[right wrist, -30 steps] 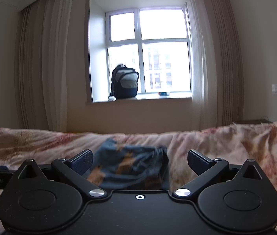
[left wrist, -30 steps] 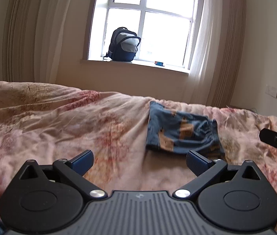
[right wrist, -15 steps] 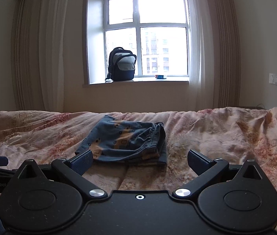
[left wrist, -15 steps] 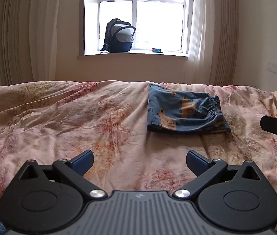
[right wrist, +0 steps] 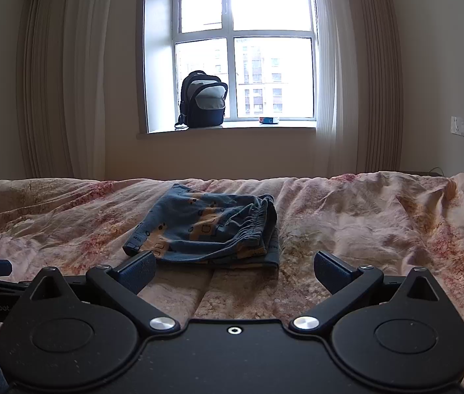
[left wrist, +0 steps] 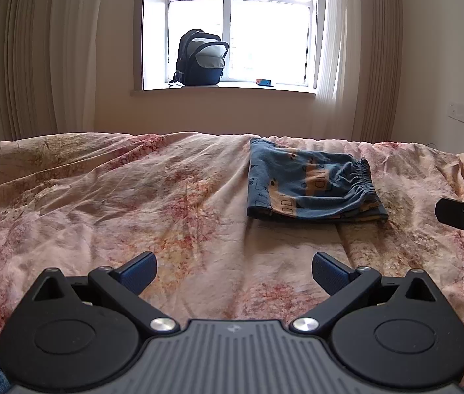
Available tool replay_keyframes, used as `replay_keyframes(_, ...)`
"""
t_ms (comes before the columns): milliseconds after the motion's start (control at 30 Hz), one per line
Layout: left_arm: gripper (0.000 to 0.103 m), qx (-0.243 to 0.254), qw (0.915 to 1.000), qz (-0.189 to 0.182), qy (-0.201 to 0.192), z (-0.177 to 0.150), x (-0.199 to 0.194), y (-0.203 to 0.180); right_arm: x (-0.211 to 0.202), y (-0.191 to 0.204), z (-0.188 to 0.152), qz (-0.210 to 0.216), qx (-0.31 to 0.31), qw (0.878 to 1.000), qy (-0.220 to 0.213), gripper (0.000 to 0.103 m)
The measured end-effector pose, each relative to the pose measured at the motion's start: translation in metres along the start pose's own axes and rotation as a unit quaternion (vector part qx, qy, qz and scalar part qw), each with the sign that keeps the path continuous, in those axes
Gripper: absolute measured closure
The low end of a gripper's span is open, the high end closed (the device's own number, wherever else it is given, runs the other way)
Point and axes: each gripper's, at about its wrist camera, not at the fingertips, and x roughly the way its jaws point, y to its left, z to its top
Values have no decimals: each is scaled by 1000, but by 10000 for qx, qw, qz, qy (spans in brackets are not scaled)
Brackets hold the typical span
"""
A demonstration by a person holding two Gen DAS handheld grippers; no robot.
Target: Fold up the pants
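Pants (left wrist: 311,187): blue fabric with an orange-tan print, lying folded into a compact rectangle on the floral bedspread (left wrist: 133,203), toward the far side of the bed below the window (left wrist: 238,26). The elastic waistband is gathered along the right-hand edge in the left wrist view, and the layers are stacked flat (lower edges slightly uneven).

Left gripper (left wrist: 234,271): jaws spread wide, nothing between them, held over bare bedspread well short of the pants. Its fingers (left wrist: 138,271) touch no cloth.

Right gripper (right wrist: 234,272): jaws likewise wide apart and empty, with the pants just beyond its left finger in its own view. No contact can be made out.

Part of the right gripper's body shows at the right edge of the left wrist view.

Window sill: a dark backpack (left wrist: 203,59) standing upright, and a small blue box (left wrist: 264,82) apart to its right.
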Motion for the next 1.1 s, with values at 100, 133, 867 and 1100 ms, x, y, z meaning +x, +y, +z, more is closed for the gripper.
replay_keyframes(100,0,-17,10000,0,10,0,0,0,0,0,0,-6,8,10000,21,1)
replay_keyframes(133,0,-18,10000,0,8,0,0,0,0,-1,0,-7,14,10000,30,1)
replay_keyframes(867,0,74,9997,216,78,2,0,-1,2,1,-2,39,-46,10000,65,1)
replay_keyframes(1100,0,-121,9997,149,133,3,1,5,2,1,-2,59,-64,9999,80,1)
